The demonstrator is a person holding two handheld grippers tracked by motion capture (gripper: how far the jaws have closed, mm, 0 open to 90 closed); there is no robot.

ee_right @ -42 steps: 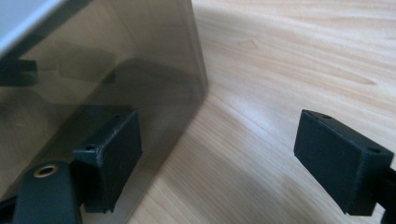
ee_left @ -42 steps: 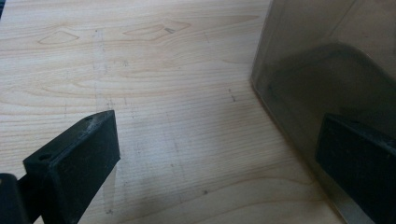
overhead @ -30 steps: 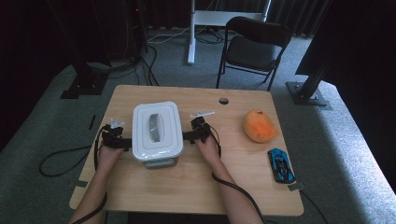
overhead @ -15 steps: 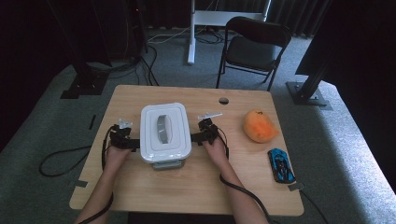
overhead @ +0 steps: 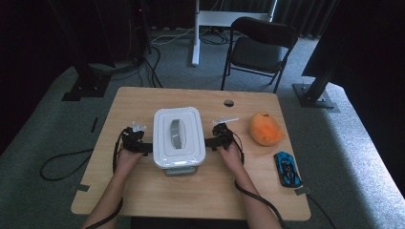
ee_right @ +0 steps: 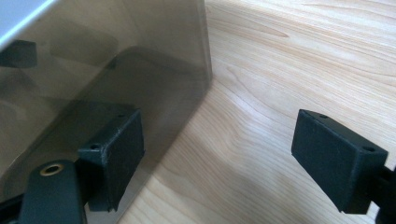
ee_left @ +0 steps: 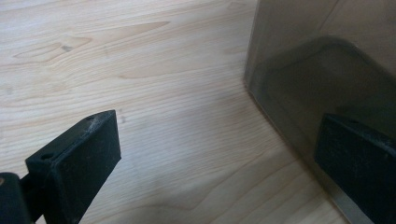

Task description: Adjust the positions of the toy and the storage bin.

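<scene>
Box (overhead: 179,137) sits between both claws (jaws spread).

Table (overhead: 143,191) — lidded container (overhead: 179,136) at centre; left gripper (overhead: 143,147) against its left side, right gripper (overhead: 212,142) against its right. Mango (overhead: 265,129) right of container; toy car (overhead: 287,168) nearer, far right. Chair (overhead: 260,47) behind table.

We have shifted the lidded box (overhead: 179,137) rightward across the table (overhead: 143,195); both grippers moved alongside it.
</scene>
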